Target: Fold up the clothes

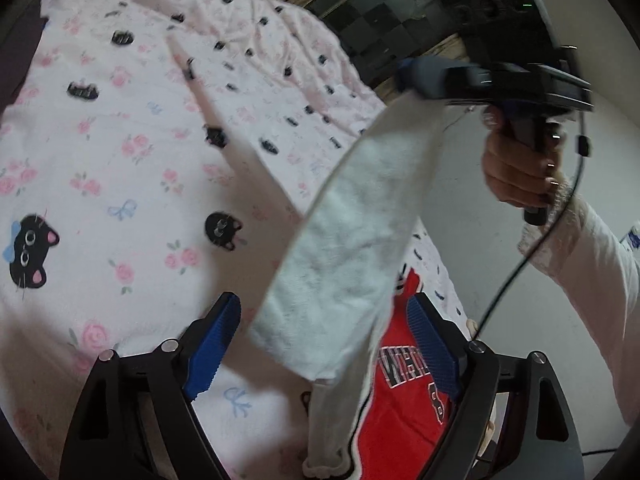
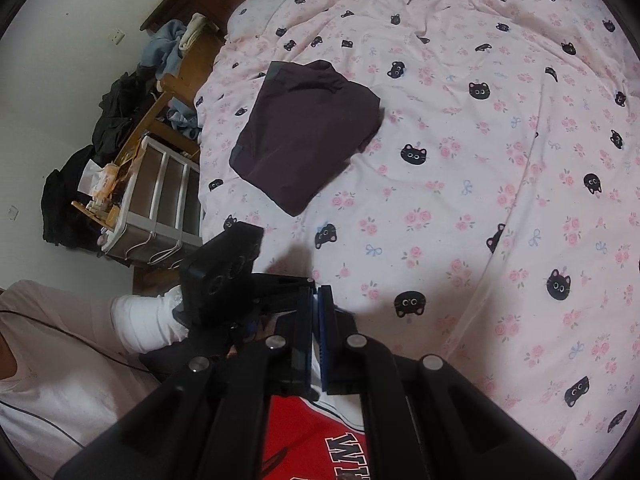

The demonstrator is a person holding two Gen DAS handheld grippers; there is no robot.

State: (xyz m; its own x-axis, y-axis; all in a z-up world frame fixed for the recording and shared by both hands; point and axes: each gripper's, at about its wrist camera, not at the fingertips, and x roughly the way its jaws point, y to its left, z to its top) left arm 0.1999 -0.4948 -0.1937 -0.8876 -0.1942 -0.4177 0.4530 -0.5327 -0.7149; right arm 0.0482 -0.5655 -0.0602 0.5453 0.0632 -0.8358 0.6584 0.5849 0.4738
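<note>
- Blue-padded left gripper (image 1: 324, 344) gaped open around a hanging white garment (image 1: 340, 248).
- Right gripper (image 2: 316, 332) pinched that garment's top edge.
- Red jersey (image 1: 404, 396) lay beneath on the bedspread (image 2: 460, 168).

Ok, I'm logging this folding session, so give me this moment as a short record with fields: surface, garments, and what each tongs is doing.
surface: bed sheet, pink, printed with black cat faces and roses
held garment: white garment, hanging in the air
right tongs: shut on the white garment's top end
left tongs: open, the garment hanging between the fingers
beneath: red jersey with lettering, on the bed
already folded: dark garment, lying further up the bed
</note>
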